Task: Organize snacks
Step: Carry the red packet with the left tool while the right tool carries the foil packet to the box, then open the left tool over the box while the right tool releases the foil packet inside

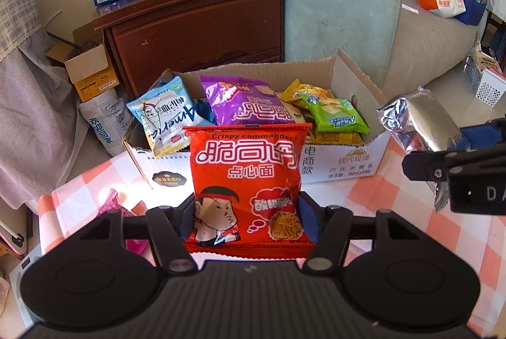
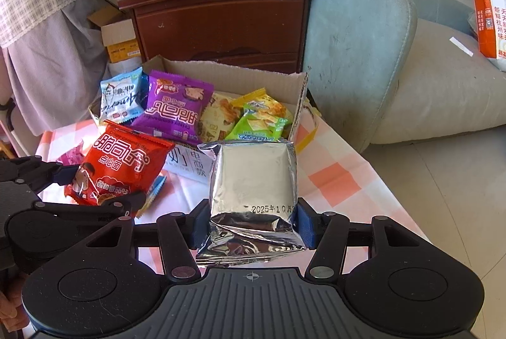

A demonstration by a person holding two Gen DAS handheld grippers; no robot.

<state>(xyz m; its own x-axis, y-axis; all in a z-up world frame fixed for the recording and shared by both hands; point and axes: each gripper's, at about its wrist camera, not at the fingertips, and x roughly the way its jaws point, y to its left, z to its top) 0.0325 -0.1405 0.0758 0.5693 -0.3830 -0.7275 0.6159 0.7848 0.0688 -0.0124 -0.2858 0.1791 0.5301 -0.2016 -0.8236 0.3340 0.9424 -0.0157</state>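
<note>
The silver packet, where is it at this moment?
The silver packet is clamped in the right gripper, above the checked tablecloth, in front of the cardboard box and right of the red packet.

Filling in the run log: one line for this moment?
left gripper: red snack bag | right gripper: silver packet | cardboard box: ahead

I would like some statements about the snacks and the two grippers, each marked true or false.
1. The left gripper holds a red noodle packet. True.
2. The right gripper is empty. False: it is shut on a silver packet.
3. A purple packet lies in the cardboard box. True.
4. The cardboard box stands on the brown cabinet. False: it stands on the checked tablecloth.
5. The green packet lies on the floor. False: it is in the box.
</note>
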